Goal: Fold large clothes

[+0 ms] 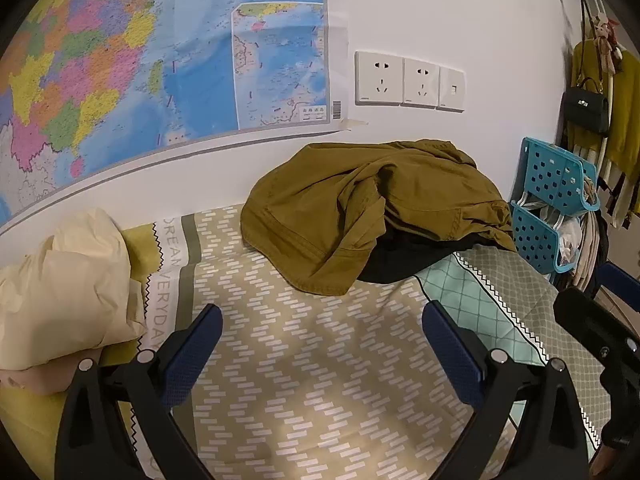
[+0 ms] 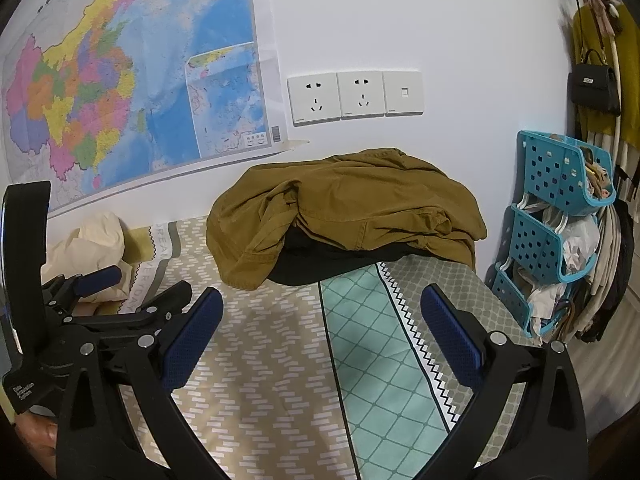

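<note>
Left gripper [image 1: 322,334]: jaws standing wide apart, nothing between the blue pads; hovering over the bedspread and tilting down toward it. Also showing at the left edge of the right wrist view.
Right gripper [image 2: 322,320]: jaws likewise spread wide and holding nothing; hanging beside the left gripper, on its right, over the seam where the patterns meet.
Bedspread [image 1: 304,360]: lying flat beneath both grippers; tan panel with white dashes in the middle, teal lattice panel [image 2: 372,368] to the right, a zigzag-edged strip with lettering running along the left.
Cream bundle [image 1: 68,288]: sitting crumpled at the left of the bed, against the wall; cannot tell whether it is a pillow or bedding.
Olive jacket [image 1: 360,208]: the task garment, lying heaped and unfolded at the far end of the bed against the wall, well apart from both grippers, nothing touching it.
Black garment [image 1: 404,256]: showing from under the jacket's near edge, mostly covered by it.
Blue basket rack [image 2: 548,232]: standing just right of the bed's far corner, tiers stuffed with bags and cloth.
Wall sockets [image 2: 354,96]: sitting in a row on the white wall above the jacket.
Map [image 2: 120,92]: hanging on the wall at left, its lower corner taped.
Black handbag [image 2: 594,84]: hanging at far right among yellow clothing.
</note>
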